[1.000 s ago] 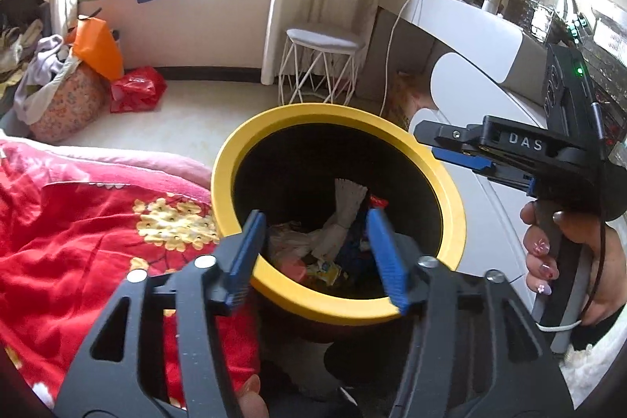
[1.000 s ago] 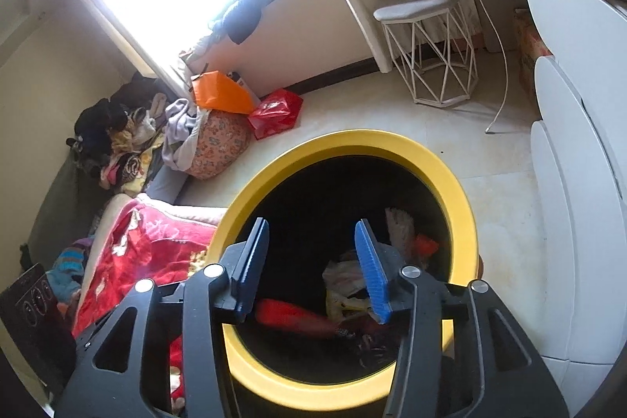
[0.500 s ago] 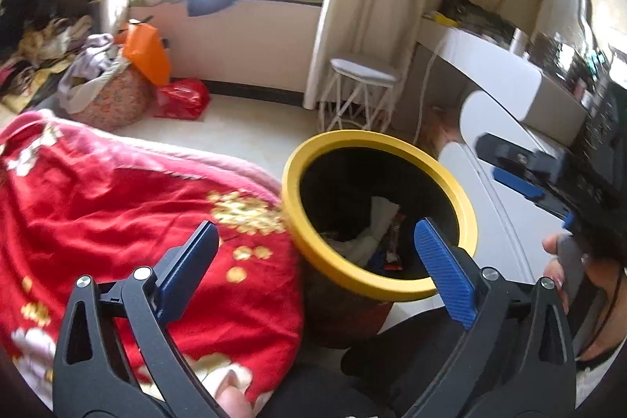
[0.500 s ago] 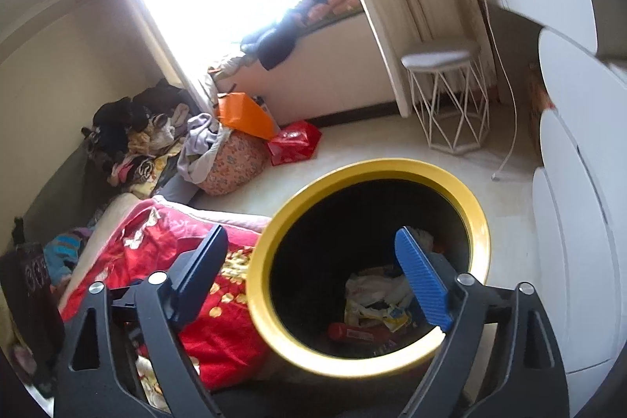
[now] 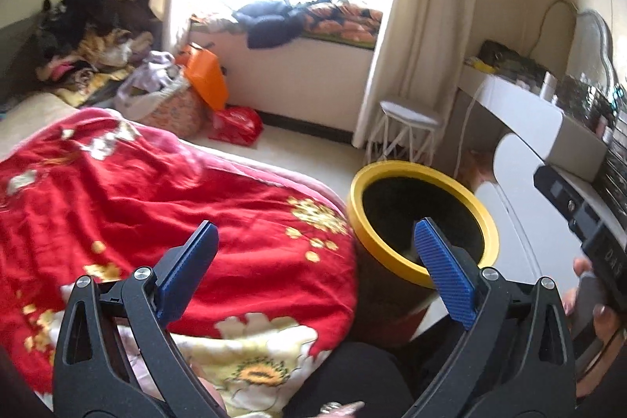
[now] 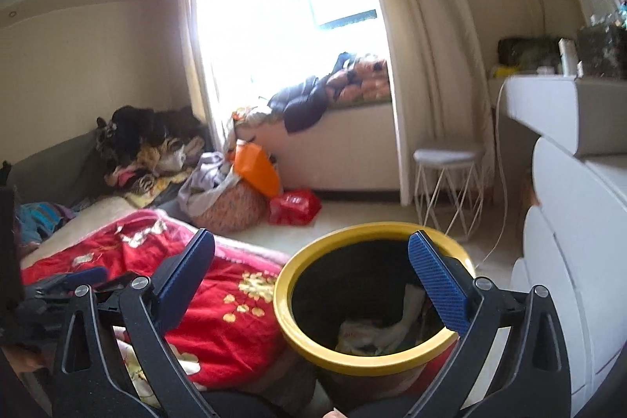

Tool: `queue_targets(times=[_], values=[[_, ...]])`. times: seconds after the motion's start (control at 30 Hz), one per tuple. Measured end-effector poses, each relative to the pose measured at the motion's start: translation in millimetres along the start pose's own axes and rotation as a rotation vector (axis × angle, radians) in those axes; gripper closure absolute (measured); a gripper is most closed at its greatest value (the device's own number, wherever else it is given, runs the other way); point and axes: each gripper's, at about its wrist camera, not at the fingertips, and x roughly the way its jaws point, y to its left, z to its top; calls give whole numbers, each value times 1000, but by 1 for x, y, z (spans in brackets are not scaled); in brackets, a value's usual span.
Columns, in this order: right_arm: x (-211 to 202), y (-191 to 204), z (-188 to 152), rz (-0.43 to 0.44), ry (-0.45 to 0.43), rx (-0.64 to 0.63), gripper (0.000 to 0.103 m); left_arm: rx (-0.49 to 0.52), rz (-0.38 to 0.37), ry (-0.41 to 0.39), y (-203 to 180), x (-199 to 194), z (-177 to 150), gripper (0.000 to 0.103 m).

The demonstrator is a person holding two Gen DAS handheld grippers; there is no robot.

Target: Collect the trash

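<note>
Although the task is to collect trash, no loose piece of it shows near either gripper now; the only trash I can see lies inside the bin [image 6: 372,300], a black bin with a yellow rim standing on the floor just beside the bed [image 5: 117,202] with the red blanket [image 5: 176,206]; at its bottom are pale crumpled paper [image 6: 376,333] and other scraps too dark to name.

From the left gripper [image 5: 313,273] the bin lies at about two o'clock, and its right finger [image 5: 443,273] crosses the near rim in the picture; whether it touches I cannot tell. From the right gripper [image 6: 313,281] the bin is at about one o'clock, almost under the right finger [image 6: 435,285], so I judge the right one to be the nearer; the bin's opening is round, tilted a little toward this camera.

The left fingers are spread very wide and hold nothing; the right fingers are opening, nearly at their widest, with nothing between them but the view of blanket and rim.

The next piece must be found first, perhaps on the bed or floor; that is only my guess.
</note>
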Motion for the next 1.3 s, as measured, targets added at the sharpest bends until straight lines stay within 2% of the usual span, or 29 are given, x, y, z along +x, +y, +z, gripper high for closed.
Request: queue_targets(times=[0.27, 1.3], values=[[-12, 10, -7, -40, -73, -60, 7, 8, 70, -85, 8, -28, -5, 11], [-11, 5, -12, -51, -74, -47, 7, -9, 73, -90, 13, -31, -8, 11]])
